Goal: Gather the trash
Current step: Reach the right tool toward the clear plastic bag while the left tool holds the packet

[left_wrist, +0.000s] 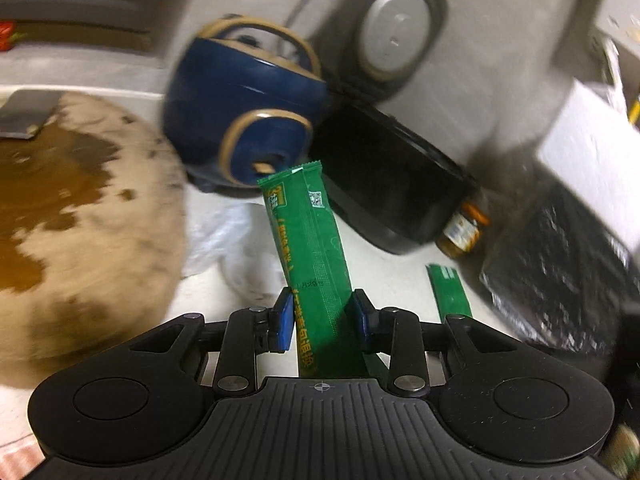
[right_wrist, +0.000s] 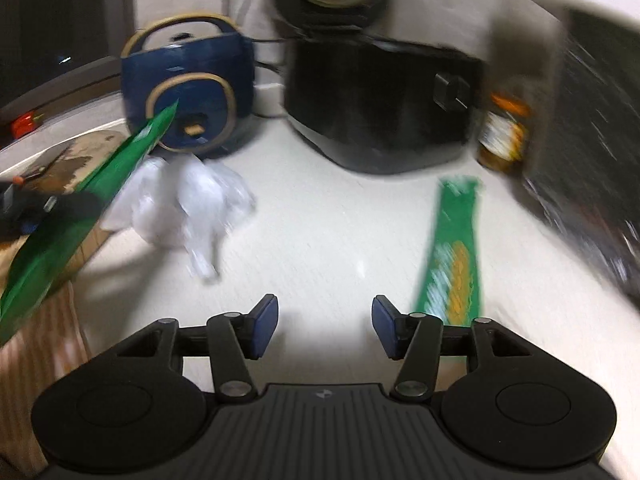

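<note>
Left wrist view: the left gripper (left_wrist: 320,316) is clamped on a long green snack wrapper (left_wrist: 310,248), its two blue pads (left_wrist: 283,320) pressing the wrapper's lower part from either side. The wrapper stands up out of the jaws, leaning slightly left, with its serrated top edge in front of a blue rice cooker (left_wrist: 244,108). It is lifted clear of the white countertop (left_wrist: 404,276).

A second green wrapper (left_wrist: 449,290) lies flat on the countertop, just right of the left gripper's right finger and near the counter's right-hand side. Behind it stand a black appliance (left_wrist: 392,184) with its lid raised and a small jar (left_wrist: 462,232) with an orange lid. A crumpled white plastic bag (left_wrist: 236,240) lies on the countertop in front of the blue rice cooker, beside a round wooden chopping board (left_wrist: 80,220) at the left.

Right wrist view: the right gripper (right_wrist: 324,328) hangs above the countertop (right_wrist: 320,220) with its jaws spread wide and nothing between them. The second green wrapper (right_wrist: 454,248) lies flat just ahead of and beside its right finger, not between the pads. The held wrapper (right_wrist: 80,208) appears at the far left, slanting upward toward the blue rice cooker (right_wrist: 188,88). The white plastic bag (right_wrist: 188,204) lies ahead and to the left, well apart from the jaws. The picture is motion-blurred.
</note>
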A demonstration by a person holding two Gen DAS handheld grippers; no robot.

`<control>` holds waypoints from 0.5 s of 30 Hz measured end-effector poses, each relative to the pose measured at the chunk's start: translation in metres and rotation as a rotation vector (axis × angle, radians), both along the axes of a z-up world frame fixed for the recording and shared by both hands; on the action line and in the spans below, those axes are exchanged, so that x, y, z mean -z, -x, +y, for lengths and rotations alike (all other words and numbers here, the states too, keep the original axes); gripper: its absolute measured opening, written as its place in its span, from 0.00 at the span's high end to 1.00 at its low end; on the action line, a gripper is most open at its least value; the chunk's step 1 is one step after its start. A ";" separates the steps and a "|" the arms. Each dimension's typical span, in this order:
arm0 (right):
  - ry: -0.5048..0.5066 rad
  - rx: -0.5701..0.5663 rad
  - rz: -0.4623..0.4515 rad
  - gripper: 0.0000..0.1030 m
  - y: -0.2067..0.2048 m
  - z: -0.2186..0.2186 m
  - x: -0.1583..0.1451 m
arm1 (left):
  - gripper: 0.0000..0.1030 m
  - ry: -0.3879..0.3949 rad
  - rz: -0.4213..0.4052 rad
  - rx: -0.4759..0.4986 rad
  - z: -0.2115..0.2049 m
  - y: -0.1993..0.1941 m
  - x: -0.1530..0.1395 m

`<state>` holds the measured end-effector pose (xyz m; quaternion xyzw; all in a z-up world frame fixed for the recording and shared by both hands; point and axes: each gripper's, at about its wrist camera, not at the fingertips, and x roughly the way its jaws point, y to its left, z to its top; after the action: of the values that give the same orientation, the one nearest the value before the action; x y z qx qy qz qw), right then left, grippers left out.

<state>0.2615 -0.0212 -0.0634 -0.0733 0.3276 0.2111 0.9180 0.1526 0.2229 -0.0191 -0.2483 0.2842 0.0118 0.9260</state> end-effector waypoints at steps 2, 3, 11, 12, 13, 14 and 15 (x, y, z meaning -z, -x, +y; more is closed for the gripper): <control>0.019 -0.051 -0.032 0.43 -0.015 0.022 -0.009 | 0.67 0.014 0.001 -0.033 0.011 0.007 -0.001; 0.027 -0.076 -0.046 0.43 -0.023 0.033 -0.013 | 0.67 0.018 0.002 -0.042 0.016 0.010 -0.001; 0.091 -0.238 -0.075 0.43 -0.086 0.136 -0.012 | 0.66 0.045 -0.002 -0.047 0.034 0.019 -0.001; 0.111 -0.226 -0.070 0.43 -0.092 0.144 -0.007 | 0.66 0.049 0.000 -0.047 0.035 0.020 0.000; 0.132 -0.214 -0.061 0.43 -0.098 0.151 -0.001 | 0.66 0.052 0.003 -0.045 0.036 0.018 0.001; 0.143 -0.209 -0.048 0.43 -0.102 0.155 0.004 | 0.66 0.053 0.006 -0.042 0.036 0.018 0.003; 0.151 -0.205 -0.025 0.43 -0.106 0.158 0.010 | 0.66 0.054 0.008 -0.039 0.036 0.017 0.004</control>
<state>0.3677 0.1369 -0.0732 -0.1778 0.3217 0.2778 0.8876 0.1354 0.2587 -0.0228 -0.2786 0.2830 0.0233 0.9175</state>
